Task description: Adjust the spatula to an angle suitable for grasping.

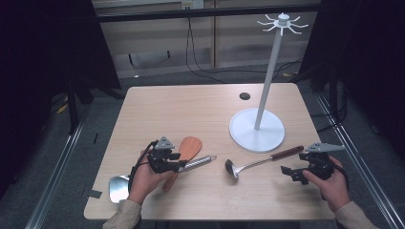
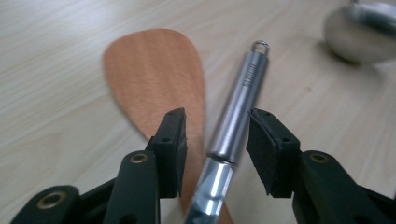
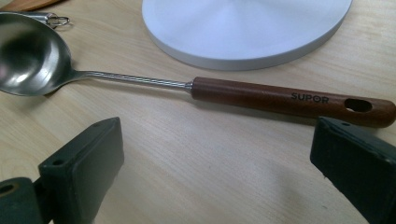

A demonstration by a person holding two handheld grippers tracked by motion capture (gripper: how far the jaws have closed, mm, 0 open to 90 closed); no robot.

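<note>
**tableguy:** Going left to right, what are you seeing?

**me:** My left gripper (image 1: pixel 180 165) is sitting low over the near-left part of the table (image 1: pixel 191 102). Its jaws are standing apart on either side of the steel handle (image 2: pixel 238 109) of a metal spatula (image 1: pixel 118 187), and from the left gripper view I'm seeing a gap on both sides, so the pads aren't pressing on it. The handle is lying flat on the wood with its hanging loop pointing away from me, and the blade is poking out near the table's front edge, beside my wrist.

**tableguy:** And that orange-brown thing?

**me:** That's the wooden spatula (image 2: pixel 156 77), lying just beside the steel handle and partly under it, head pointing away.

**tableguy:** Middle and right?

**me:** The ladle (image 1: pixel 232 168) is lying flat in the middle, bowl toward the left, brown wooden handle (image 3: pixel 289 99) running off right. Just behind it the white rack (image 1: pixel 257 130) is standing upright on its round base, hooks up top. My right gripper (image 1: pixel 287 172) is hovering near the right edge, jaws spread wide with nothing between them, aiming at the ladle handle but staying clear of it.
</note>
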